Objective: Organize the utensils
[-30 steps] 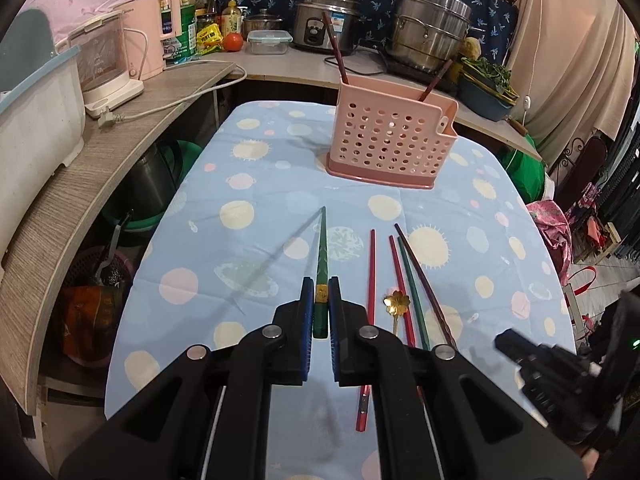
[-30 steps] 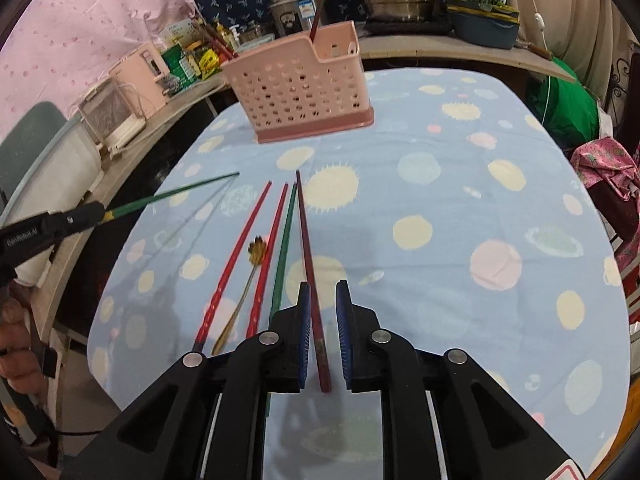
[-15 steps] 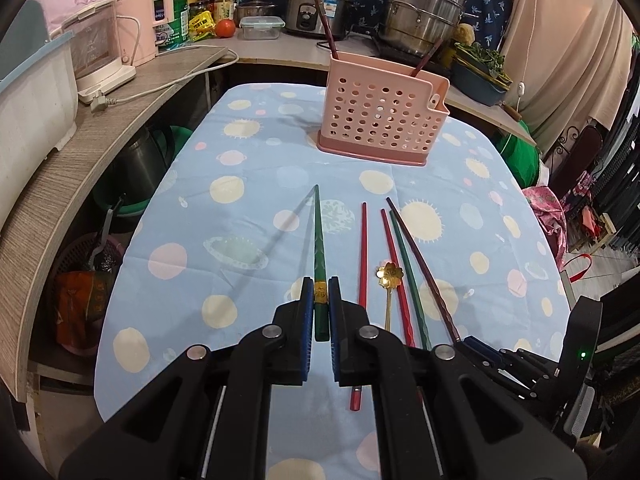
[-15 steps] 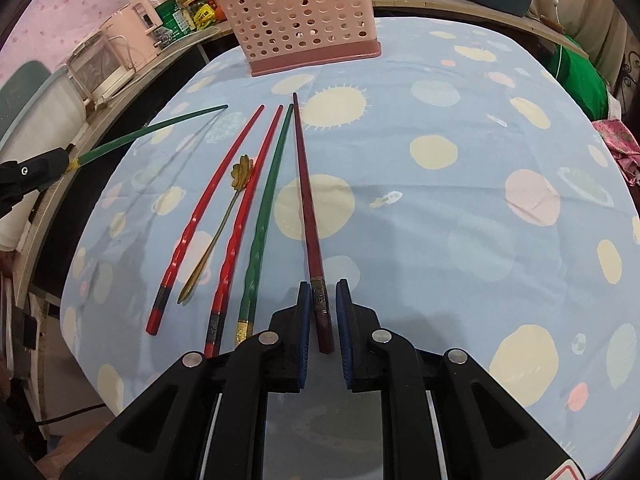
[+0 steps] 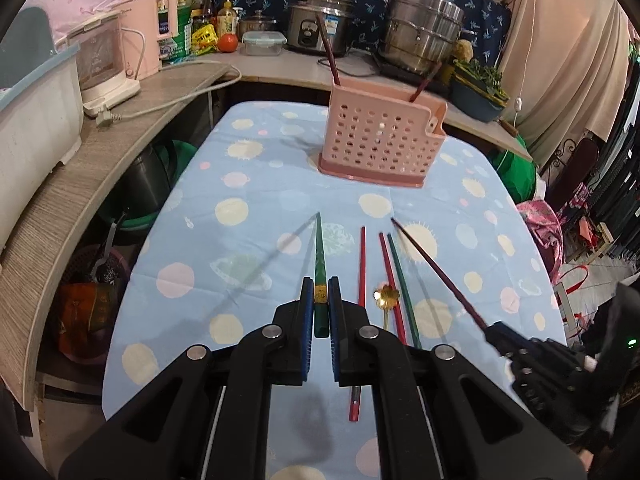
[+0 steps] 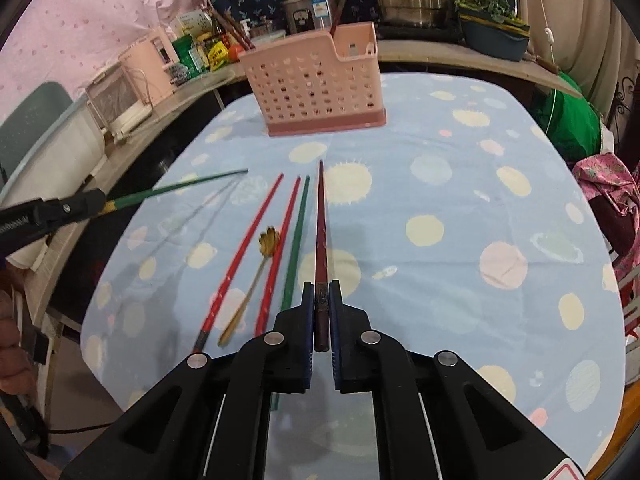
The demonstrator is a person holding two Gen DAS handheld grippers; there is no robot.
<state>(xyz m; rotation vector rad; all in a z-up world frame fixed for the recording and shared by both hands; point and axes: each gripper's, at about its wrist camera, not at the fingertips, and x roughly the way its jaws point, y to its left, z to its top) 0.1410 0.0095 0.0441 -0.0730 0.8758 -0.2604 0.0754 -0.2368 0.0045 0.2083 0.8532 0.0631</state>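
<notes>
Tongs on the left (image 5: 321, 305) are clenched on the thick end of a dark green chopstick (image 5: 320, 254), its tip pointing toward 12 o'clock above the blue spotted tabletop (image 5: 248, 192). The right tongs (image 6: 321, 305) have just been closing and now grip a maroon chopstick (image 6: 321, 232). Two red chopsticks (image 6: 248, 248), another green chopstick (image 6: 297, 236) and a gold flower-headed spoon (image 6: 267, 242) lie at 10 o'clock from them; the pink perforated plastic utensil basket (image 6: 316, 84) stands at 12 o'clock.

Spotted blue tablecloth (image 6: 460, 208) under chopsticks (image 6: 294, 236), basket (image 6: 320, 84)
</notes>
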